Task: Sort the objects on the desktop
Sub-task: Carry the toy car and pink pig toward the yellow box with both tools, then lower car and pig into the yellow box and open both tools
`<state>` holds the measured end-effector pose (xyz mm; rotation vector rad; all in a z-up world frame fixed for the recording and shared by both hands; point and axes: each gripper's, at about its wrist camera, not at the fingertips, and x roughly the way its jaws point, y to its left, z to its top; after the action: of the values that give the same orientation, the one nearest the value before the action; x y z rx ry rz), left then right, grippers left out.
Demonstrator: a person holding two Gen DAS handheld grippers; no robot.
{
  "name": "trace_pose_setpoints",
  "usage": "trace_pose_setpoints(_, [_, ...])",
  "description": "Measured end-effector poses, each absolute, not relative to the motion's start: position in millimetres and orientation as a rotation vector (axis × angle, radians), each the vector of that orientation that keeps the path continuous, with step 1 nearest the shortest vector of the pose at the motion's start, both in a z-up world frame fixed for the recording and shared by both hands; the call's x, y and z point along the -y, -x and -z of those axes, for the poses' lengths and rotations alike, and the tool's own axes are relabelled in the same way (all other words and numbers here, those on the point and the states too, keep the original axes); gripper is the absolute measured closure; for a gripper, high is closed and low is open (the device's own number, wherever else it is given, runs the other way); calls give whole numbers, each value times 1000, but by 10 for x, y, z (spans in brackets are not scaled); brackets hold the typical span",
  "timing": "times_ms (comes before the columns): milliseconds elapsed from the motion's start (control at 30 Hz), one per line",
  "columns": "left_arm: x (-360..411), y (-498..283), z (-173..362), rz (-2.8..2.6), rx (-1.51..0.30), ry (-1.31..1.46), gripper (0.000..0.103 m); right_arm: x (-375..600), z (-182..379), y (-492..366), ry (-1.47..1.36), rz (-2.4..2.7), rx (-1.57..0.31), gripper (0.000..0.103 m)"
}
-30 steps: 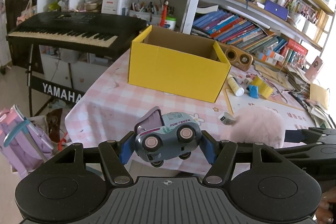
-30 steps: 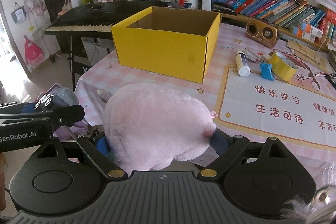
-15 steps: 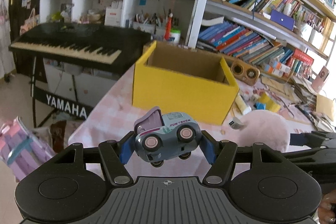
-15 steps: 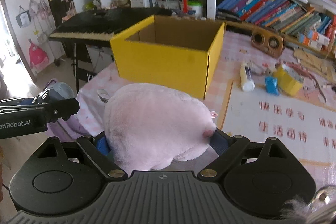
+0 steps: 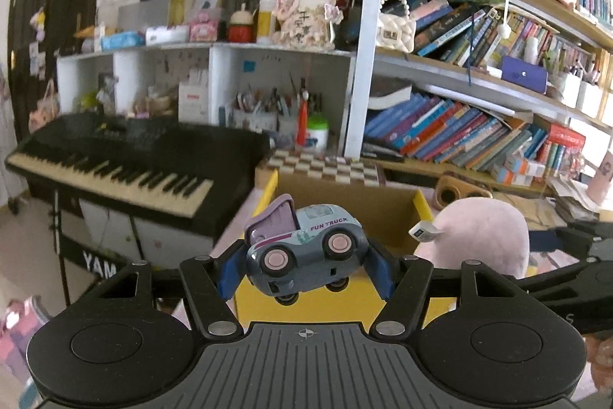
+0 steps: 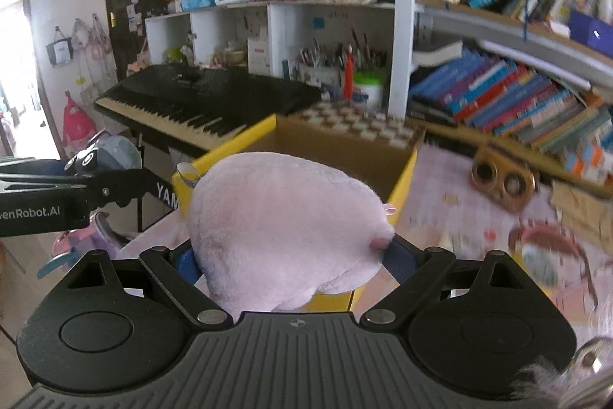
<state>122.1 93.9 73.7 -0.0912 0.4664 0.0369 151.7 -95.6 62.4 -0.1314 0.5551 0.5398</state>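
My left gripper (image 5: 304, 269) is shut on a small blue-grey toy truck (image 5: 306, 255) marked FUN TRUCK, held in the air just in front of the open yellow cardboard box (image 5: 421, 207). A pink plush toy (image 6: 287, 229) fills my right gripper (image 6: 291, 261), whose blue pads press on its sides. The plush hangs over the near edge of the yellow box (image 6: 402, 175). In the left wrist view the pink plush (image 5: 482, 236) and the right gripper's arm show at right. In the right wrist view the left gripper's arm (image 6: 76, 194) crosses at left.
A black keyboard (image 5: 115, 160) stands left of the pink checked table (image 6: 440, 213). Behind the box are a checkered board (image 5: 325, 167), a wooden speaker (image 6: 502, 183), pen cups and shelves full of books (image 5: 459, 129). A printed mat lies on the table at right, blurred.
Both grippers have risen and moved forward toward the yellow box, which now sits close under them. The truck and the plush stay gripped as before.
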Motion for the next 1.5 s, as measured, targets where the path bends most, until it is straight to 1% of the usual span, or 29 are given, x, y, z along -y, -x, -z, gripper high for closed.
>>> trace_pose_setpoints(167, [-928, -1707, -740, -31, -484, 60, 38, 841, -666, -2023, 210, -584, -533, 12])
trace_pose_setpoints(300, [-923, -2048, -646, -34, -524, 21, 38, 709, -626, -2412, 335, -634, -522, 12])
trace_pose_setpoints(467, [-903, -2454, -461, -25, -615, -16, 38, 545, -486, -2872, 500, -719, -565, 12])
trace_pose_setpoints(733, [-873, -2980, -168, -2, -762, -75, 38, 264, -202, -3313, 706, -828, -637, 13])
trace_pose_setpoints(1167, [-738, -3392, 155, 39, -915, -220, 37, -33, 297, -3640, 951, -946, -808, 12])
trace_pose_setpoints(1367, [-662, -3443, 223, 71, -950, -286, 37, -74, 416, -3742, 977, -945, -861, 12])
trace_pose_setpoints(1500, [-675, -3469, 210, 81, -954, -277, 37, -107, 439, -3789, 990, -950, -884, 11])
